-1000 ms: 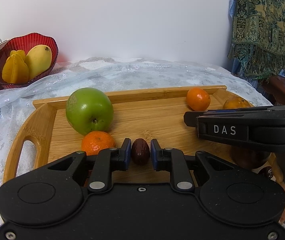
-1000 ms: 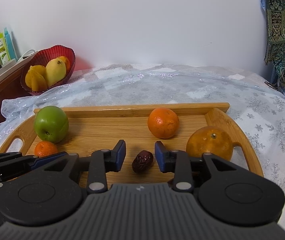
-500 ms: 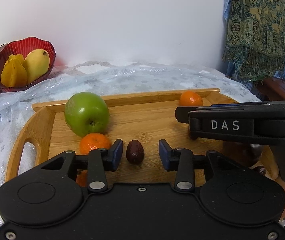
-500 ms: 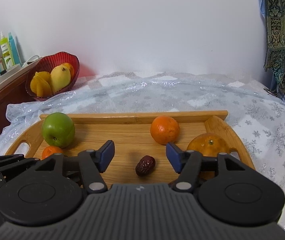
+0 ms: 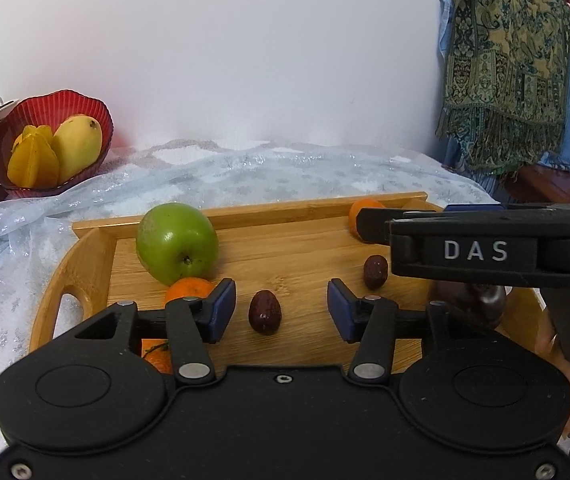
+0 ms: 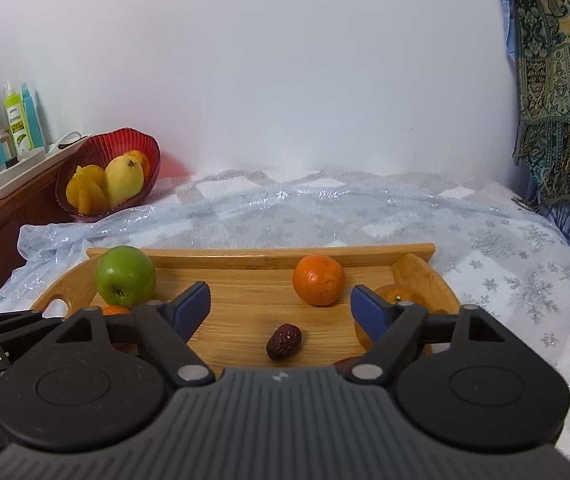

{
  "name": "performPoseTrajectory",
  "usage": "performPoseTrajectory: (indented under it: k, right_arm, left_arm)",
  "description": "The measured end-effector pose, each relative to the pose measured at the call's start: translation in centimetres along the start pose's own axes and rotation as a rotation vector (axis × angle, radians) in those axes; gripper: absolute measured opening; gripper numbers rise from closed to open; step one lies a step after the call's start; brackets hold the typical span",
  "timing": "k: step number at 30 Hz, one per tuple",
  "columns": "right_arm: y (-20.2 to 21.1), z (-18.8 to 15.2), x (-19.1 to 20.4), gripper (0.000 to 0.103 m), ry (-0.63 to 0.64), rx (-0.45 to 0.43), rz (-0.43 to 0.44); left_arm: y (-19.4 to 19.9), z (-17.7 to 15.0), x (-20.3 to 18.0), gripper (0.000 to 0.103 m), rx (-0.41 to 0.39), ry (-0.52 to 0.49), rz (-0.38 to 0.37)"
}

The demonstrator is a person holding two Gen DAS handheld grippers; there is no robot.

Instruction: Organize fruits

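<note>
the left hand-held gripper is seen with its blue pads apart, the jaws having just been opening; a dark red date lies between them on the wooden tray, touched by neither pad. the right hand-held gripper is spread wider, its jaws also just opened, and a second date is left lying free between them on the tray. both are tilted downward over the near edge. a green apple and an orange are set farther back on the tray.
</note>
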State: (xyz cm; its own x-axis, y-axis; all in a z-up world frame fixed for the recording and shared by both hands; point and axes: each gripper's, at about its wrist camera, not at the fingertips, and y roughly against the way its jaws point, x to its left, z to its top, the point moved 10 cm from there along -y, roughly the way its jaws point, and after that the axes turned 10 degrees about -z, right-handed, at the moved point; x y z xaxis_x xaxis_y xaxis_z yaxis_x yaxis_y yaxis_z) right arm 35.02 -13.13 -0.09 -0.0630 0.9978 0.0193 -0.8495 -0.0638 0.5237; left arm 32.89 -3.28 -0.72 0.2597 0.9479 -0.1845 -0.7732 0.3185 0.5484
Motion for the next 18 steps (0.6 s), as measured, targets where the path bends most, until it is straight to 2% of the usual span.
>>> performPoseTrajectory:
  k: [6, 9, 11, 18]
  right_arm:
    - [0.7, 0.1, -0.6, 0.092, -0.003, -0.023, -0.021]
    - [1.1, 0.2, -0.9, 0.095, -0.018, -0.032, -0.026]
    - [1.3, 0.3, -1.0, 0.103, -0.029, -0.041, -0.029]
    - [1.9, 0.2, -1.5, 0.103, -0.051, -0.064, -0.038]
  left_arm:
    - [1.1, -0.1, 0.4, 0.057, -0.008, 0.023, 0.011]
    - [1.6, -0.2, 0.6, 0.064, -0.015, 0.032, 0.014]
    - [2.0, -0.1, 0.7, 0.073, -0.024, 0.035, 0.02]
    - [3.1, -0.2, 1.0, 0.088, -0.045, 0.035, 0.036]
